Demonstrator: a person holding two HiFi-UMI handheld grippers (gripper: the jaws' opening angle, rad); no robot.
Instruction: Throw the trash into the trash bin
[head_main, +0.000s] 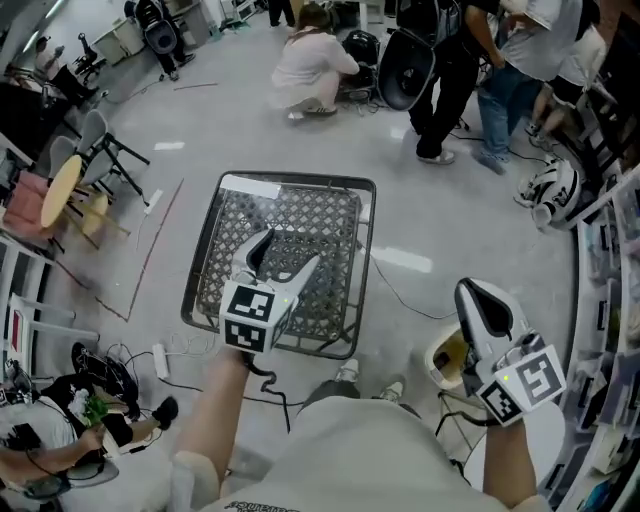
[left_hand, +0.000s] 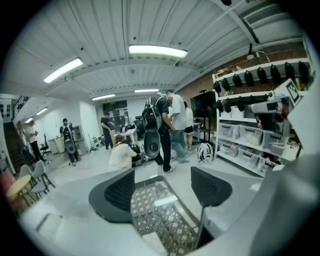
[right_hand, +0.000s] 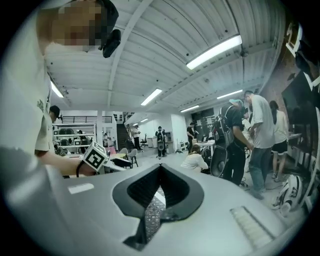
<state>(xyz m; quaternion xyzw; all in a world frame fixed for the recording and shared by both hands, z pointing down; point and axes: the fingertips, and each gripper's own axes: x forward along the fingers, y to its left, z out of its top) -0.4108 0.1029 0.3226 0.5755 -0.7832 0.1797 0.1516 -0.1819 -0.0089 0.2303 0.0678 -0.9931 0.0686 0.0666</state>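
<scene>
The trash bin is a black wire-mesh basket (head_main: 206, 262) on the grey floor, straight ahead of me. A white scrap of paper (head_main: 250, 188) lies in its far left corner. My left gripper (head_main: 287, 252) hangs over the basket with its jaws wide open and nothing between them. In the left gripper view the mesh bottom (left_hand: 150, 215) and a white scrap (left_hand: 165, 201) show in the gap of the left gripper (left_hand: 162, 187). My right gripper (head_main: 470, 292) is off to the basket's right, shut and empty. The right gripper (right_hand: 160, 167) has its pads meeting in its own view.
A pale round container (head_main: 447, 360) stands on the floor by my right gripper. Cables (head_main: 400, 295) run right of the basket. One person crouches (head_main: 312, 62) and others stand (head_main: 460, 70) beyond it. Chairs (head_main: 85, 170) are at the left, shelves (head_main: 610, 280) at the right.
</scene>
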